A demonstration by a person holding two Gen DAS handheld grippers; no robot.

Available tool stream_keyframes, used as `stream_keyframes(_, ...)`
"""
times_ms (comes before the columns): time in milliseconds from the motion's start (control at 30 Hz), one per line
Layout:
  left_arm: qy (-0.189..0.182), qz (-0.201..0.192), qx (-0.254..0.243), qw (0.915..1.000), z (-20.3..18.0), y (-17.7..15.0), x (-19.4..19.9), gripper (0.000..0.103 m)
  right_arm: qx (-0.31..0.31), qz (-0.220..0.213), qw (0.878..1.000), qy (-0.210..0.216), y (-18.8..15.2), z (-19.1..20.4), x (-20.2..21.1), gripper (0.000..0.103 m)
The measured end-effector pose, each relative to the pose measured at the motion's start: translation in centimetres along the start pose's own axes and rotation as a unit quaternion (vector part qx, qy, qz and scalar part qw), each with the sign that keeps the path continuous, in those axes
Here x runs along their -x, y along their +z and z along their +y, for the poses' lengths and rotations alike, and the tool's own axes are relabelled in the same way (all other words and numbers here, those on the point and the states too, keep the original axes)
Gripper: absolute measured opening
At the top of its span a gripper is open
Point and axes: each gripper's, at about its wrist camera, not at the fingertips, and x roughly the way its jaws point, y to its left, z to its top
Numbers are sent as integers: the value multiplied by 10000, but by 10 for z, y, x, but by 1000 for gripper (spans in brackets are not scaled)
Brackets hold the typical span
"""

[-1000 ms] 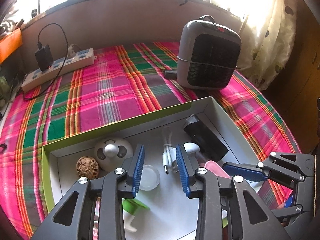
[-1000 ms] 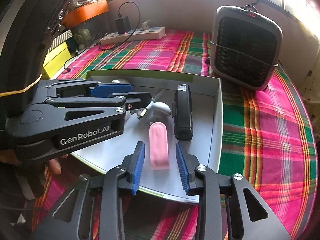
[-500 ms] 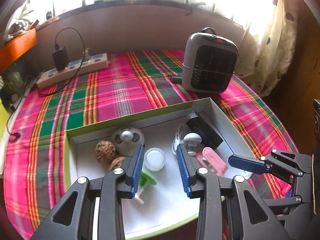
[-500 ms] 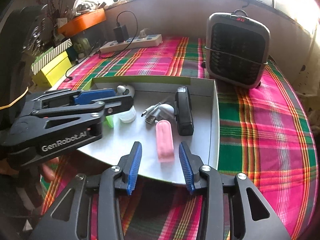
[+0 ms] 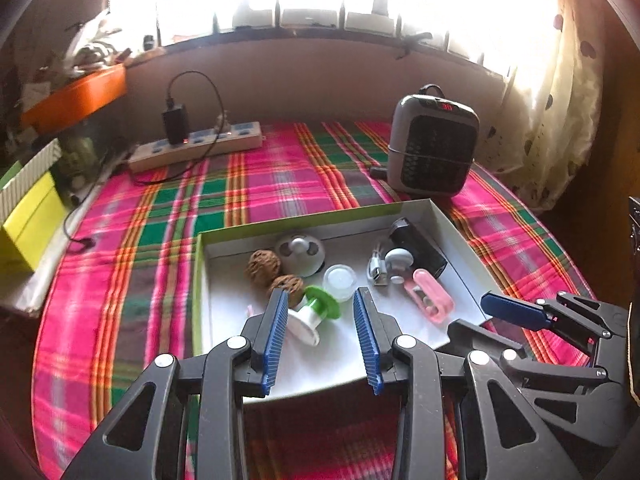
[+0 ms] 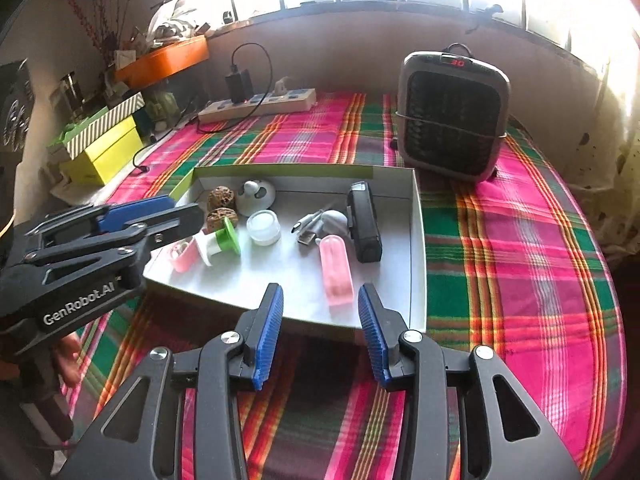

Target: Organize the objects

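A white tray with a green rim (image 5: 296, 220) (image 6: 418, 240) sits on the plaid cloth. In it lie two walnuts (image 5: 263, 264), a white mini fan (image 5: 300, 252), a clear jar (image 6: 263, 227), a green-and-white piece (image 6: 220, 242), a white plug with cable (image 6: 332, 220), a black device (image 6: 364, 224) and a pink case (image 6: 336, 276). My left gripper (image 5: 320, 300) hovers open over the tray's near edge, holding nothing. My right gripper (image 6: 320, 296) is open just short of the pink case, with nothing between its pads. In the other wrist view, the left gripper (image 6: 148, 216) and the right gripper (image 5: 512, 312) each hang beside the tray.
A grey heater (image 6: 452, 116) stands behind the tray on the right. A power strip with a black charger (image 6: 260, 104) lies at the back. Yellow boxes (image 6: 104, 152) and an orange shelf (image 6: 160, 60) are on the left. A person's fingers (image 6: 68, 360) hold the left gripper's handle.
Both grippers have drawn back and up from the tray, so the whole tray now shows. The right jaws stand a little wider. The pink case lies still in the tray.
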Motion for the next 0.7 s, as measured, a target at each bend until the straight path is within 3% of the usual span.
stream_keyframes(333, 276, 55, 235, 9993, 9, -29, 21, 32, -18, -141, 9996, -228, -17, 11, 16, 46)
stream_keyframes(700, 446, 205, 296, 9984, 16, -60, 31, 32, 2, 16, 9994, -358, -36, 22, 14, 46)
